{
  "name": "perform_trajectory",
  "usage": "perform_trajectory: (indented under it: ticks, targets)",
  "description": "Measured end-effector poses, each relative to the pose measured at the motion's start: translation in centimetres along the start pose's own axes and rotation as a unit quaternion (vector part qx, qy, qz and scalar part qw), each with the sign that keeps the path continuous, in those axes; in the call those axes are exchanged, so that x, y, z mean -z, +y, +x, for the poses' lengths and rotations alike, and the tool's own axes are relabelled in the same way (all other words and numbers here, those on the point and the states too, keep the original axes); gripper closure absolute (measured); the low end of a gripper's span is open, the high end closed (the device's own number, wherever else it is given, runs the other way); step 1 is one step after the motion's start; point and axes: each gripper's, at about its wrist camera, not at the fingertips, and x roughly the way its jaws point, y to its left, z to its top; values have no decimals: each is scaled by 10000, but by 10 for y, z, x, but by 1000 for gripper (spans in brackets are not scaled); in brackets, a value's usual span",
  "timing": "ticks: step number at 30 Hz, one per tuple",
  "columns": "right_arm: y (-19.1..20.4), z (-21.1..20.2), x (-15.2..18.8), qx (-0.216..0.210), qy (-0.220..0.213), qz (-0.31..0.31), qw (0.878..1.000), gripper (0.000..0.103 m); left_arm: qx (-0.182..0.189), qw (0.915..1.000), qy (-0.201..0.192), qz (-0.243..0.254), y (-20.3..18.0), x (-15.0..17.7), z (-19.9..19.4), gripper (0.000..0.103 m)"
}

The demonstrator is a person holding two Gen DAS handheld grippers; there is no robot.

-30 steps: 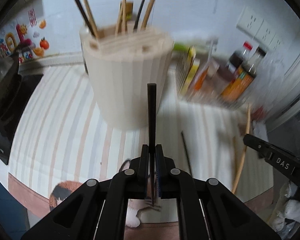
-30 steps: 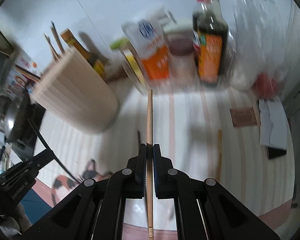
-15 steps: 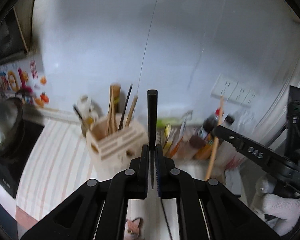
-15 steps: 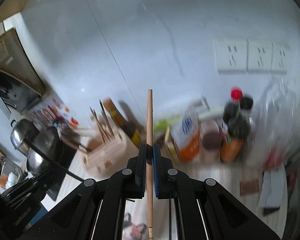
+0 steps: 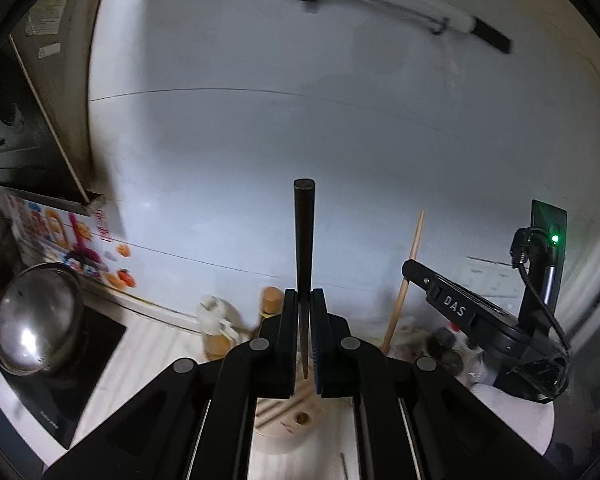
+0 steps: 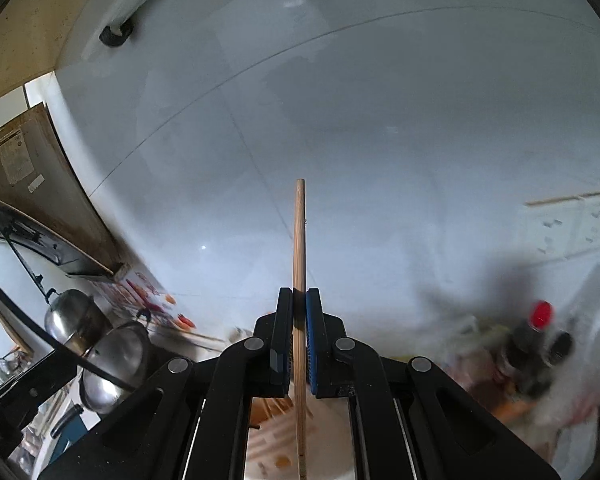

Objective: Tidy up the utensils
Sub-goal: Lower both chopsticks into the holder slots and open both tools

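Observation:
My left gripper (image 5: 304, 296) is shut on a black chopstick (image 5: 303, 240) that stands upright, its thin tip pointing down at the pale wooden utensil holder (image 5: 288, 420) just below the jaws. My right gripper (image 6: 299, 296) is shut on a light wooden chopstick (image 6: 299, 240), also upright, over the same holder (image 6: 272, 412). In the left wrist view the right gripper (image 5: 460, 312) and its wooden chopstick (image 5: 406, 280) show at the right. Both grippers are raised high above the counter.
A steel pot (image 5: 32, 324) sits on a black cooktop (image 5: 72, 380) at the left. Sauce bottles (image 6: 536, 348) and packets stand at the right against the white tiled wall. Another black chopstick (image 5: 344, 466) lies on the striped counter beside the holder.
Both grippers have risen and tilted up from the counter with their chopsticks. The holder has dropped from the middle of each view to beneath the jaws.

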Motion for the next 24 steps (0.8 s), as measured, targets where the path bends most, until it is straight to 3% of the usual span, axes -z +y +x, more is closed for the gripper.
perform_trajectory:
  ticks: [10,24]
  targets:
    - [21,81,0,-331,-25,-16,9994,97,-498,9977,418,-177,26,10,53,100]
    - [30,114,29,-382,-72,-506,9980,97,-359,9925,1135,-286,29,31,95,99]
